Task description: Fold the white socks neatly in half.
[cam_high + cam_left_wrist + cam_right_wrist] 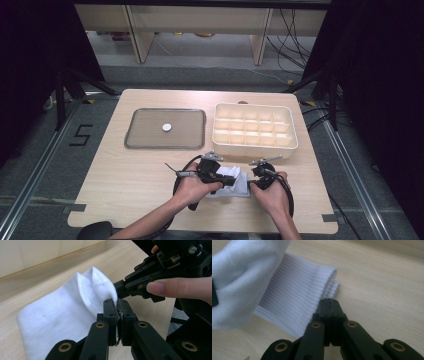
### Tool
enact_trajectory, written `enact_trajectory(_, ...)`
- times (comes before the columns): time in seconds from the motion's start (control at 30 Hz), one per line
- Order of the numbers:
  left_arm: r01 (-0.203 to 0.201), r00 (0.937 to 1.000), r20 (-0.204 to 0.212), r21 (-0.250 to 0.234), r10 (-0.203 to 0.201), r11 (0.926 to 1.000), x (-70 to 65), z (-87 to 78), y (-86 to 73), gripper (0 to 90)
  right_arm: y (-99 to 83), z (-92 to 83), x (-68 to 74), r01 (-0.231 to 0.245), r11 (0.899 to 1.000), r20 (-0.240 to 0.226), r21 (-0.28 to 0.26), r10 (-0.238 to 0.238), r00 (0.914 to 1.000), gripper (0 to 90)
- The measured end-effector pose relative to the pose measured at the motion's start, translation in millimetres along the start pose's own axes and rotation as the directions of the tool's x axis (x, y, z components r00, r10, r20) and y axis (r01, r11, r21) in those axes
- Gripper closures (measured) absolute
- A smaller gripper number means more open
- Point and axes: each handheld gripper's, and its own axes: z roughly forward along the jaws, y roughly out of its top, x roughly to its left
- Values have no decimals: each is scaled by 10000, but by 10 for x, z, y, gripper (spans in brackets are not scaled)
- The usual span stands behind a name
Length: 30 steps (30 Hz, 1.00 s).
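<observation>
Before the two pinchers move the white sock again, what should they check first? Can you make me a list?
1. Left gripper pinching the sock: ok, jaws shut on its edge.
2. Right gripper pinching the sock's ribbed cuff: cannot tell, jaws shut beside it.
3. Sock resting on the table: ok.
4. Compartment box open: ok.
5. Lid out of the way: ok.
</observation>
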Motion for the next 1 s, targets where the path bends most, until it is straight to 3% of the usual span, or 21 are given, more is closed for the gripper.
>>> enact_trajectory(0.3,-28,9999,147,88,26,10000,-4,37,0,862,3,-3,20,52,9998,-165,-167,-55,9998,900)
enact_trajectory(0.4,-53,9999,131,114,52,9999,-1,39,0,862,1,-26,-21,378,9978,-95,-536,-383,9992,900)
enact_trajectory(0.47,-82,9999,118,141,81,9999,-1,43,-1,861,2,-66,-19,-249,9989,-55,-406,247,9997,900)
enact_trajectory(0.57,-61,10000,5,135,61,9999,-6,50,0,861,7,-51,-79,-155,9993,42,-352,156,9999,900)
enact_trajectory(0.83,-4,10000,-54,-55,4,10000,-8,99,-8,861,0,1,-39,-334,9992,-42,-212,333,9994,900)
enact_trajectory(1.0,-65,10000,63,234,64,9997,11,96,4,861,-4,6,-30,-155,9997,-61,-204,154,9999,900)
